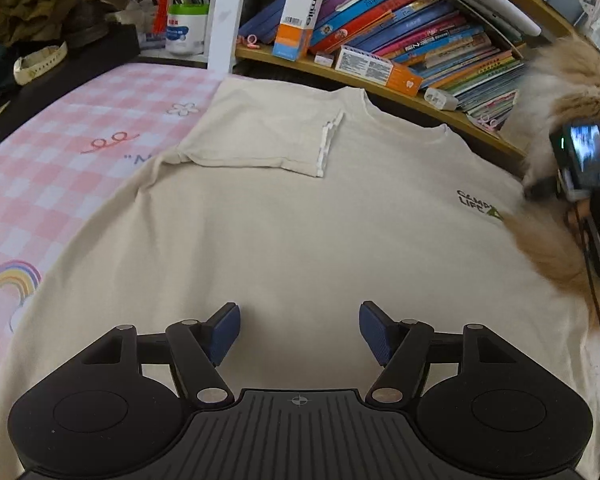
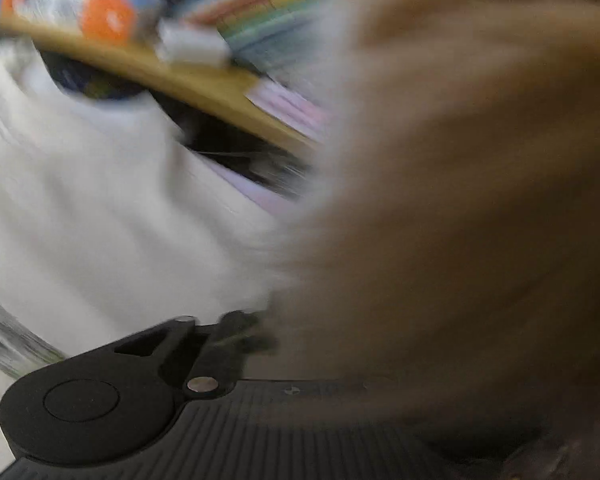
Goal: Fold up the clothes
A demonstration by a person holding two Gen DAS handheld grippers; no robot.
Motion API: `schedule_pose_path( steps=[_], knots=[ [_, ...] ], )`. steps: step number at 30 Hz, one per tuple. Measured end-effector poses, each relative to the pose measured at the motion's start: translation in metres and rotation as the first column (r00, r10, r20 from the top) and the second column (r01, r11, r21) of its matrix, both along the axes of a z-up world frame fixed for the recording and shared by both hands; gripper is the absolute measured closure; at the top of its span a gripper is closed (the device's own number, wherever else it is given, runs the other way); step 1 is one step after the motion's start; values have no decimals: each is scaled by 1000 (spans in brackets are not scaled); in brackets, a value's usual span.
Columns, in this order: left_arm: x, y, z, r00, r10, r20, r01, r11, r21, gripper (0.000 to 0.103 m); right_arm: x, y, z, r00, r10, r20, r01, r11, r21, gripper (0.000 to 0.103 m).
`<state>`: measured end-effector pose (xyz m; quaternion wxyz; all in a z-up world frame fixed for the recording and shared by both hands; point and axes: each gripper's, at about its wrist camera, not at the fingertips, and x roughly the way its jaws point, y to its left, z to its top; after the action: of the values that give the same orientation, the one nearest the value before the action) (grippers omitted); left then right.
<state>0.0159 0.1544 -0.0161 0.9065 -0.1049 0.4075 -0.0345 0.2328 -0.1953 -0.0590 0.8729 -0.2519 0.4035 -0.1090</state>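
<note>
A cream T-shirt with a small green chest logo lies flat on the bed. Its left sleeve is folded in over the body. My left gripper is open and empty, hovering over the shirt's lower middle. The right gripper's body and screen show at the right edge, by the shirt's right shoulder. In the right wrist view the picture is blurred; a furry tan mass covers the right gripper's fingers, so I cannot tell how its jaws stand. The shirt appears there as pale cloth.
A pink checked bedsheet lies under the shirt. A wooden shelf of books and boxes runs along the far side. A furry tan animal or plush sits at the right edge. A dark desk with clutter stands far left.
</note>
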Motion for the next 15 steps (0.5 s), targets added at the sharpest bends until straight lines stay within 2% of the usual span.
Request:
schedule_pose_path(
  steps=[1, 3, 7, 10, 13, 15],
  knots=[
    [0, -1, 0, 1000, 3, -1, -3, 1000, 0, 36, -4, -3, -4, 1000, 12, 3, -11, 997, -75, 103],
    [1, 0, -1, 1000, 6, 6, -6, 1000, 10, 36, -11, -10, -4, 1000, 24, 18, -22, 990, -139, 103],
    [0, 3, -3, 1000, 5, 22, -5, 1000, -3, 36, -23, -30, 13, 999, 30, 32, -24, 986, -164, 103],
    [-5, 2, -5, 998, -50, 41, 49, 999, 11, 35, -35, -39, 16, 996, 88, 4, -84, 964, -253, 103],
    [-12, 0, -9, 988, -136, 76, 131, 989, 73, 29, -45, -45, 22, 990, 130, -50, -139, 952, -274, 103],
    [-18, -2, -12, 977, -191, 98, 179, 976, 121, 29, -41, -45, 33, 989, 130, -69, -141, 970, -200, 103]
  ],
)
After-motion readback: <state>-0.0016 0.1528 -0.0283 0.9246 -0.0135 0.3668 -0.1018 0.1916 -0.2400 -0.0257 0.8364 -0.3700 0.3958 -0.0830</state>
